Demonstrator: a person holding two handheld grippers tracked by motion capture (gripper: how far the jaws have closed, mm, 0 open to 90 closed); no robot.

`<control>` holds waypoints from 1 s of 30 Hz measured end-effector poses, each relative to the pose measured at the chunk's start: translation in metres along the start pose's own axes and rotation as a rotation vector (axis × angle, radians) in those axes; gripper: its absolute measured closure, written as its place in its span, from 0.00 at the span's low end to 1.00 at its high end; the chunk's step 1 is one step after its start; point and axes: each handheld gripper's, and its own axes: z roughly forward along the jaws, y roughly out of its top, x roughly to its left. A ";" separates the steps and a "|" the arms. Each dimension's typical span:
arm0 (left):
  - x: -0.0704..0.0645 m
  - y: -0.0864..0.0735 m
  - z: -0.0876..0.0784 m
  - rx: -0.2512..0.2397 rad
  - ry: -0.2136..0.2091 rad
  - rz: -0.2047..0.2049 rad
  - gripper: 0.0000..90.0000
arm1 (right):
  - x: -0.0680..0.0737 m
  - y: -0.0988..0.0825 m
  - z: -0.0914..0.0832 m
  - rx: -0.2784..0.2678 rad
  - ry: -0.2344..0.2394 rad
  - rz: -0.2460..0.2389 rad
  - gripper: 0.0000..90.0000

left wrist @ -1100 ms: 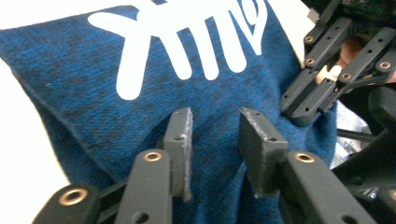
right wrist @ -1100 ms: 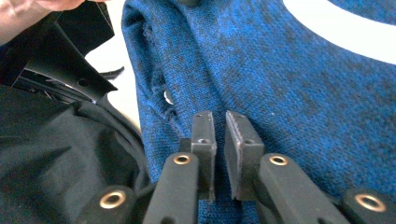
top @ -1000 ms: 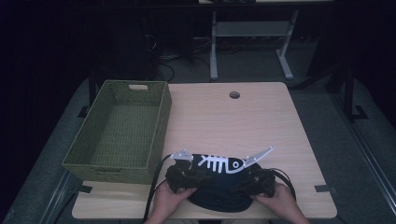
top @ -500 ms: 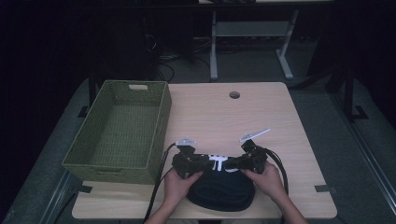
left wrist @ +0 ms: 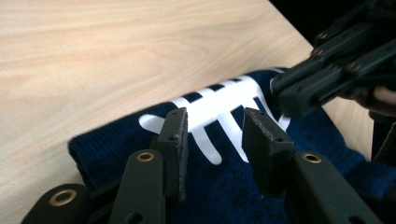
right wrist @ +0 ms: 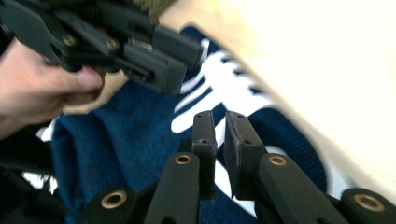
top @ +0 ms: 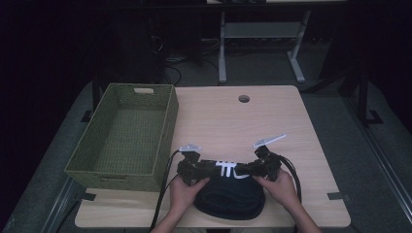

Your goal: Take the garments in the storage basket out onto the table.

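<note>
The right gripper (right wrist: 219, 122) is seen with its jaws drawn nearly together, a sliver of the navy sweater (top: 228, 194) possibly pinched between the pads, though that cannot be told, while the left gripper (left wrist: 215, 135) is held half open, its jaws astride the white fishbone print (left wrist: 224, 100) with nothing clamped. The sweater lies directly beneath both sets of jaws, bunched at the near table (top: 233, 126) edge, the woven basket (top: 165, 141) beyond the left gripper. A full fold should be gathered by the left jaws before any lift.

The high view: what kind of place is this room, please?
Probably a lab or workshop set up for recording: a plain wooden table with a cable hole, loose cables on the floor, and another desk frame behind.
</note>
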 end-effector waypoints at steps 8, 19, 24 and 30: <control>0.011 -0.002 -0.001 -0.002 0.065 -0.032 0.67 | -0.020 -0.006 -0.015 0.001 -0.064 0.061 0.90; 0.010 -0.004 -0.004 -0.007 0.054 -0.027 0.65 | -0.031 -0.025 -0.021 -0.007 -0.044 0.102 0.86; -0.004 -0.006 -0.016 -0.015 -0.016 0.010 0.65 | -0.009 -0.028 -0.027 0.009 0.048 0.054 0.86; -0.018 -0.021 -0.027 0.032 -0.136 0.017 0.67 | 0.020 -0.043 -0.018 0.071 0.159 0.012 0.86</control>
